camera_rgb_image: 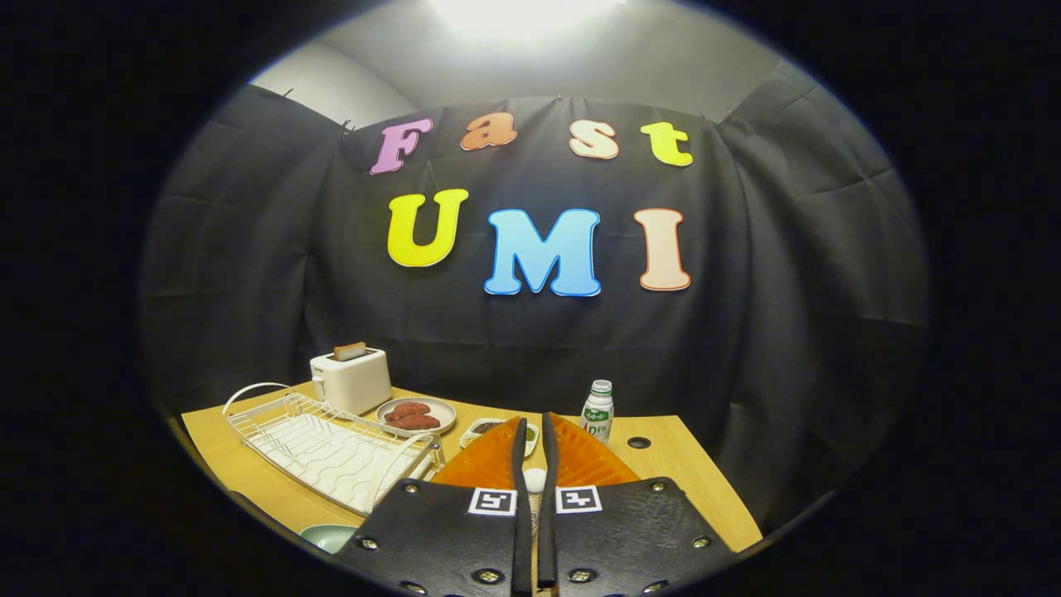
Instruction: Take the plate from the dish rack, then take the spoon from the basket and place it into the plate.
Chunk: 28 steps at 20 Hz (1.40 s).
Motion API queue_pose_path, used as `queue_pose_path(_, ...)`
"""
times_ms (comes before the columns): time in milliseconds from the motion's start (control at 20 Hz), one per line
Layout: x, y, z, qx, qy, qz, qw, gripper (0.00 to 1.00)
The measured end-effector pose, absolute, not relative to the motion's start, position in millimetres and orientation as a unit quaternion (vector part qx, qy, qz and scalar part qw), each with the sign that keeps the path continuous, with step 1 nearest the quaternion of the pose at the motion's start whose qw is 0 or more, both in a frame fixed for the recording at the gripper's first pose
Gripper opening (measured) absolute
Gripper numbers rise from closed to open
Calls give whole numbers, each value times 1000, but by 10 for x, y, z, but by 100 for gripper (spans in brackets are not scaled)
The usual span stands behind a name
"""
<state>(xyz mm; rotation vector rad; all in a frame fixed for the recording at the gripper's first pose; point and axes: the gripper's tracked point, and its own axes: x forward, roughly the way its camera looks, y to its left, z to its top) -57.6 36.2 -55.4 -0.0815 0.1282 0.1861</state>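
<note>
My gripper (pixel 535 424) hangs above the wooden table (pixel 688 473), its two fingers nearly together. A white spoon (pixel 535 481) is pinched between them, and its rounded end shows in the narrow gap. Right under and beyond the fingers lies the orange ribbed basket (pixel 489 460). The white wire dish rack (pixel 331 448) stands to the left of the basket with nothing in it. A pale green plate (pixel 327 537) lies on the table at the rack's near corner, left of the gripper's body, and is partly hidden.
A white toaster (pixel 352 377) with a slice of bread stands behind the rack. Next to it are a plate of reddish food (pixel 414 414) and a small white dish (pixel 497 429). A small white bottle (pixel 597 410) stands beyond the basket.
</note>
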Motion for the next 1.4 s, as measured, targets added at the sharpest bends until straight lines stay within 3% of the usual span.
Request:
queue_pose_path(350,-992,297,-312,-30,74,111,991,3)
queue_pose_path(950,-1433,80,-231,-21,93,60,994,3)
queue_pose_path(1400,-1683,632,-701,-47,147,112,982,3)
